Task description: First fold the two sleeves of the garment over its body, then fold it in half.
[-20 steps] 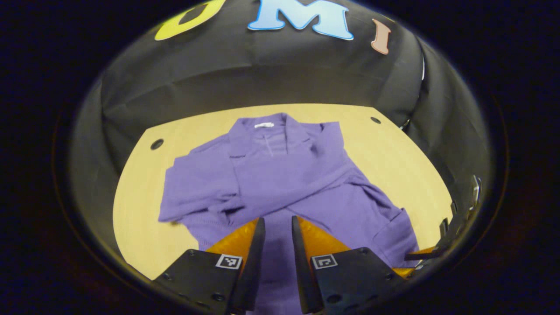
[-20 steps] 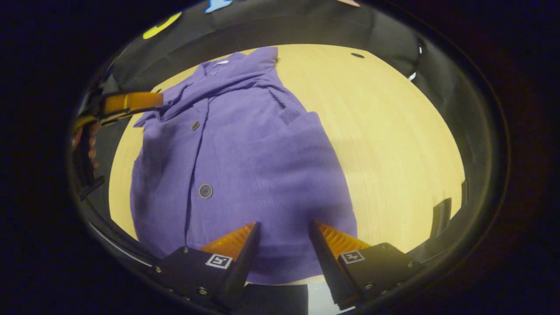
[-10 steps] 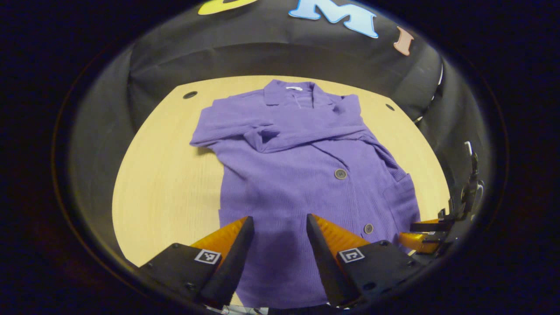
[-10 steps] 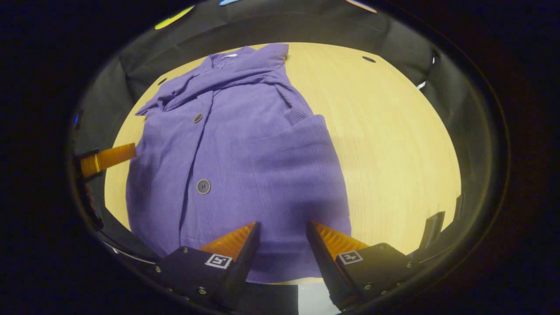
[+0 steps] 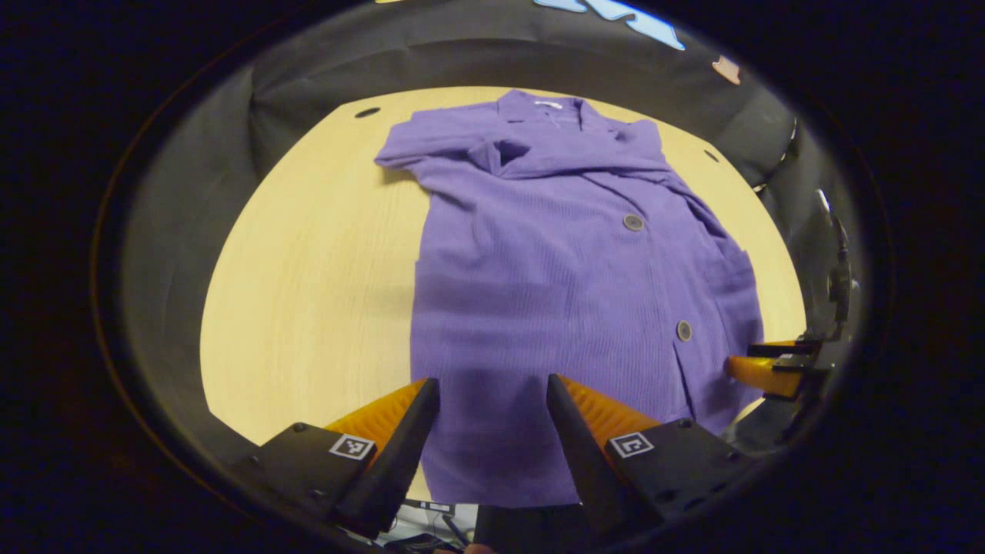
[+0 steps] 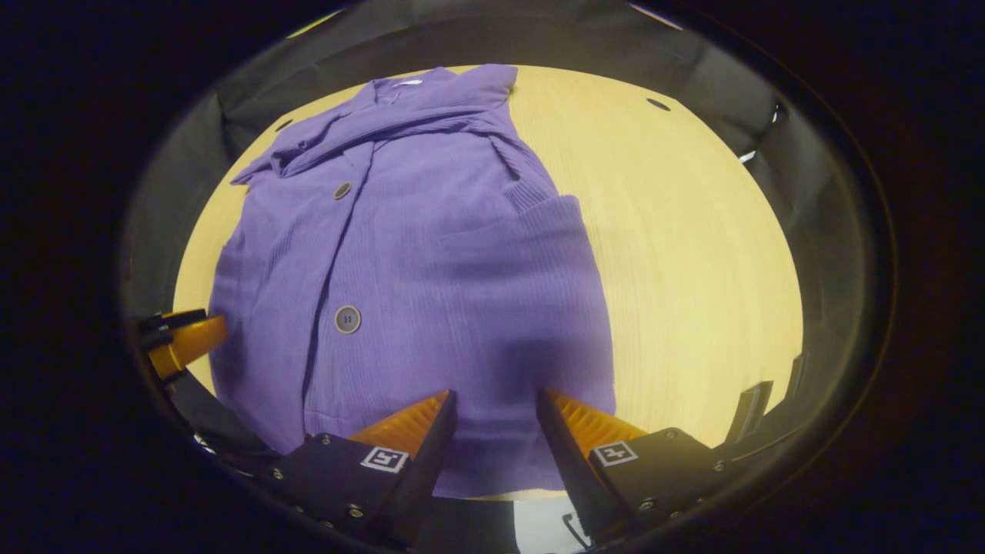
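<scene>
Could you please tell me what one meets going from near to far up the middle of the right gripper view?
Right claw → hem of the purple cardigan → lower button → upper button → folded sleeves → collar → far edge of the table.

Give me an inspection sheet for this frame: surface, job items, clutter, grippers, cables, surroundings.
Surface: pale wooden tabletop, with small dark round holes near its far corners.
Job's things: purple knitted button-front cardigan lying flat, collar at the far end, hem at the near edge; both sleeves folded across the upper body; half fold not yet done.
Clutter: nothing seen on the tabletop.
Grippers: left hand-held gripper open, above the hem, holding nothing. Right hand-held gripper open, above the hem at the other corner, holding nothing.
Cables: a thin dark one below the near table edge, too small to identify.
Surroundings: black cloth booth wall behind the table.
</scene>
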A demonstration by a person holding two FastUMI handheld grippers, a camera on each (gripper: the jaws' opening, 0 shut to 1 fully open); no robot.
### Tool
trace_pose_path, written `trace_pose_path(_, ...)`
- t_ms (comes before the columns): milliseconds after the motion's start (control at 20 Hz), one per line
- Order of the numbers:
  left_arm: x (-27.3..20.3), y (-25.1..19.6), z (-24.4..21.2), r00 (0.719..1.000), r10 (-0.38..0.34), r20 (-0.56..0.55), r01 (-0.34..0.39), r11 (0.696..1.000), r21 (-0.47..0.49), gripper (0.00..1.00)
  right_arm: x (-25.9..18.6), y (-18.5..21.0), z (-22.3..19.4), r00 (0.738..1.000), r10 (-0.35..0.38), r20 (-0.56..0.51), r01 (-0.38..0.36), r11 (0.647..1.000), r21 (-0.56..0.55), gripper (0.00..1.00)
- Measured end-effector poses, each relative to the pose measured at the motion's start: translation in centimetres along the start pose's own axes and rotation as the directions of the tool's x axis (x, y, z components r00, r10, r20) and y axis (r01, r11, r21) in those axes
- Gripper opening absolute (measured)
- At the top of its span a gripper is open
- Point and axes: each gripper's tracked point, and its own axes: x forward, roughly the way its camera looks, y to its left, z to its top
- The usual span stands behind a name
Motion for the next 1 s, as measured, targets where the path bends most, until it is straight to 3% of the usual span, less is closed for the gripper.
trace_pose_path(400,1.2,-0.1,-1.2,0.996,0.075,-0.054,-0.069,0.993,0.099,0.94,0.2,0.1,-0.5,0.999,0.001,-0.049,-0.001,1.0,0.01,0.74)
trace_pose_path(450,1.3,-0.1,-1.1,0.996,0.077,-0.053,-0.072,0.994,0.086,0.96,0.2,0.1,-0.6,0.998,0.002,-0.055,-0.001,1.0,0.012,0.67)
trace_pose_path(500,1.3,-0.1,-1.1,0.996,0.077,-0.05,-0.073,0.995,0.069,0.96,0.2,0.1,-0.5,0.998,0.001,-0.063,0.0,1.0,0.011,0.75)
trace_pose_path(600,1.3,-0.2,-1.0,0.996,0.076,-0.039,-0.074,0.996,0.057,0.97,0.3,0.3,-0.5,0.997,-0.004,-0.073,0.004,1.0,0.003,0.75)
trace_pose_path(650,1.4,-0.3,-1.1,0.996,0.077,-0.035,-0.075,0.995,0.062,0.93,0.3,0.3,-0.5,0.997,-0.006,-0.076,0.005,1.0,-0.01,0.75)
trace_pose_path(700,1.5,-0.2,-0.9,0.996,0.079,-0.036,-0.076,0.995,0.064,0.89,0.2,0.3,-0.4,0.997,-0.008,-0.077,0.007,1.0,-0.018,0.67)
trace_pose_path(750,1.5,-0.3,-0.9,0.997,0.074,-0.028,-0.072,0.995,0.062,0.88,0.2,0.3,-0.4,0.997,-0.011,-0.077,0.009,1.0,-0.02,0.75)
trace_pose_path(800,1.4,-0.4,-0.8,0.997,0.075,-0.027,-0.073,0.996,0.058,0.89,-0.1,0.4,-0.2,0.998,-0.003,-0.068,0.002,1.0,-0.02,0.72)
trace_pose_path(850,1.4,-0.5,-0.5,0.998,0.069,-0.01,-0.069,0.996,0.055,0.84,0.6,0.8,-0.2,0.999,0.006,-0.049,-0.007,1.0,-0.019,0.73)
trace_pose_path(950,1.5,-0.3,-0.4,0.998,0.068,-0.006,-0.067,0.996,0.06,0.77,0.5,1.5,0.2,0.999,0.027,-0.028,-0.028,1.0,-0.007,0.31)
trace_pose_path(1000,1.4,-0.4,-0.2,0.998,0.07,-0.002,-0.07,0.996,0.058,0.69,0.5,1.4,0.0,0.999,0.029,-0.034,-0.03,1.0,-0.008,0.11)
